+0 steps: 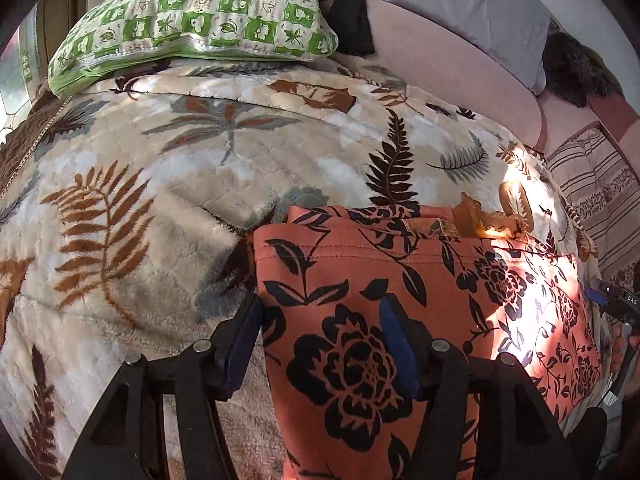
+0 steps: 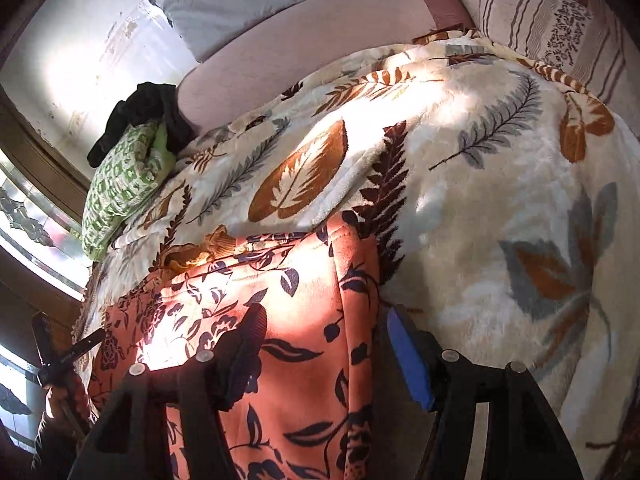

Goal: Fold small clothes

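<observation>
Left gripper (image 1: 320, 336), nearest the lens: jaws spread, straddling the near left edge of the orange floral garment (image 1: 400, 300). Left pad sits over the leaf-print blanket (image 1: 160, 168), right pad over the cloth; nothing pinched. Right gripper (image 2: 328, 352): jaws likewise apart, straddling the garment's near right edge, its folded hem running up between the pads. Neither tong holds anything.

Garment lies folded on the blanket near the bed's near edge, a yellowish inner lining (image 2: 192, 256) showing at its far edge. Green checked pillow (image 1: 192, 20) and a dark cloth (image 2: 140, 112) lie far off to the left; a striped cushion (image 2: 552, 20) sits far right.

Risks, judged:
- Plush blanket under the pads; a deep closing bite could catch pile along with the cloth and drag the blanket.
- Garment appears layered; pinching only the top ply would peel the fold open when lifted.
- Uneven grips left and right would skew the next fold.
- Strong sun patch washes out the right side, so edges there are hard to read.
</observation>
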Motion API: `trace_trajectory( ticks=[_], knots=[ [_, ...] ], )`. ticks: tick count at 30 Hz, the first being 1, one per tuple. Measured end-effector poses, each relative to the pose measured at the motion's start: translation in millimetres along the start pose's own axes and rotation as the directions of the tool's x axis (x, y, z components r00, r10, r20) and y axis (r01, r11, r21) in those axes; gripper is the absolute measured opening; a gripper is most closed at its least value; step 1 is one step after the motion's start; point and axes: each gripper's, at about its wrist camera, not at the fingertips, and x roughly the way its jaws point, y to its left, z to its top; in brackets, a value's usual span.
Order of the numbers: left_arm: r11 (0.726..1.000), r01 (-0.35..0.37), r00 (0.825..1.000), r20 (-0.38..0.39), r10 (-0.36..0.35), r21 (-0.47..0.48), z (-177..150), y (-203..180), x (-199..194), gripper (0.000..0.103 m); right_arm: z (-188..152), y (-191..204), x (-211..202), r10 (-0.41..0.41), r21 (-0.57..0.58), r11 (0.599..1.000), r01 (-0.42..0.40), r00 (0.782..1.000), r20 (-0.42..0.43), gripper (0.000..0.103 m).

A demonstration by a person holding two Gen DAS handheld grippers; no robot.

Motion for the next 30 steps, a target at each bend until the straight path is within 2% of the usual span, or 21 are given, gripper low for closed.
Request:
trace_trajectory(
  ticks=[7,8,9,10,11,12,14,16,17,19,20,21,22,23,24,25,26,27,28,29,30],
  knots=[
    [1.000,0.011,0.999,0.041,-0.010,-0.004,9,3,-5,0.061,25,4,29,-0.046,-0.057,0.997,0.044,0.998,-0.033,0.066],
    [1.000,0.006,0.999,0.040,-0.007,0.008,10,2,-3,0.058,28,4,33,-0.061,-0.065,0.996,0.059,0.998,-0.030,0.065],
    [1.000,-0.006,0.999,0.042,0.005,0.024,11,0,-1,0.025,31,4,37,-0.074,-0.072,0.995,0.072,0.997,-0.024,0.065],
    [0.999,-0.033,0.999,0.026,0.032,0.040,13,-2,3,0.004,34,6,41,-0.088,-0.080,0.993,0.086,0.996,-0.018,0.055],
    [0.998,-0.039,0.999,0.017,0.038,0.048,14,-3,5,0.003,35,9,45,-0.093,-0.101,0.991,0.090,0.995,-0.031,0.020],
    [0.998,-0.030,0.999,0.028,0.029,0.058,15,-5,3,0.002,35,14,50,-0.120,-0.132,0.985,0.111,0.991,-0.060,0.009],
    [0.994,-0.041,0.996,0.085,0.032,0.105,17,-15,-13,0.002,33,31,46,-0.179,-0.222,0.961,0.168,0.983,-0.032,0.007],
    [0.990,-0.031,0.987,0.158,0.010,0.135,24,-26,-35,0.002,34,44,27,-0.187,-0.261,0.946,0.190,0.982,0.036,0.007],
    [0.988,-0.036,0.981,0.192,0.006,0.152,30,-31,-44,0.002,37,48,14,-0.189,-0.263,0.943,0.204,0.979,0.083,0.007],
    [0.984,-0.048,0.977,0.213,0.010,0.171,42,-35,-43,0.002,46,50,-5,-0.194,-0.246,0.942,0.226,0.970,0.149,0.007],
    [0.983,-0.083,0.978,0.203,0.049,0.165,45,-32,-31,0.002,50,47,-5,-0.207,-0.234,0.942,0.242,0.964,0.164,0.007],
    [0.983,-0.118,0.981,0.167,0.094,0.139,46,-25,-13,0.002,53,41,1,-0.216,-0.215,0.944,0.249,0.962,0.165,0.007],
    [0.987,-0.129,0.988,0.095,0.119,0.099,45,-15,9,0.004,54,33,13,-0.201,-0.192,0.955,0.224,0.970,0.134,0.011],
    [0.988,-0.138,0.990,-0.010,0.139,0.065,40,-3,35,0.007,53,21,31,-0.172,-0.170,0.969,0.182,0.983,0.071,0.011],
    [0.988,-0.150,0.987,-0.055,0.152,0.049,33,5,50,0.013,50,10,49,-0.172,-0.147,0.974,0.170,0.985,-0.003,0.014],
    [0.988,-0.146,0.989,0.013,0.146,0.052,28,5,43,0.015,44,2,64,-0.205,-0.128,0.972,0.197,0.977,-0.053,0.021],
    [0.983,-0.174,0.984,0.041,0.171,0.062,26,2,33,0.029,38,-5,65,-0.212,-0.104,0.973,0.206,0.976,-0.052,0.029],
    [0.981,-0.182,0.983,0.044,0.179,0.067,26,0,24,0.040,33,-8,56,-0.204,-0.075,0.976,0.202,0.979,-0.019,0.032],
    [0.985,-0.162,0.986,0.049,0.159,0.068,26,-1,12,0.042,30,-9,45,-0.199,-0.048,0.979,0.199,0.980,0.004,0.041],
    [0.986,-0.151,0.987,0.065,0.147,0.064,26,-2,-2,0.042,28,-9,31,-0.199,-0.030,0.980,0.199,0.980,0.023,0.058],
    [0.987,-0.152,0.985,0.093,0.146,0.059,24,-4,-19,0.042,26,-5,14,-0.201,-0.024,0.979,0.203,0.978,0.058,0.062]
  ],
)
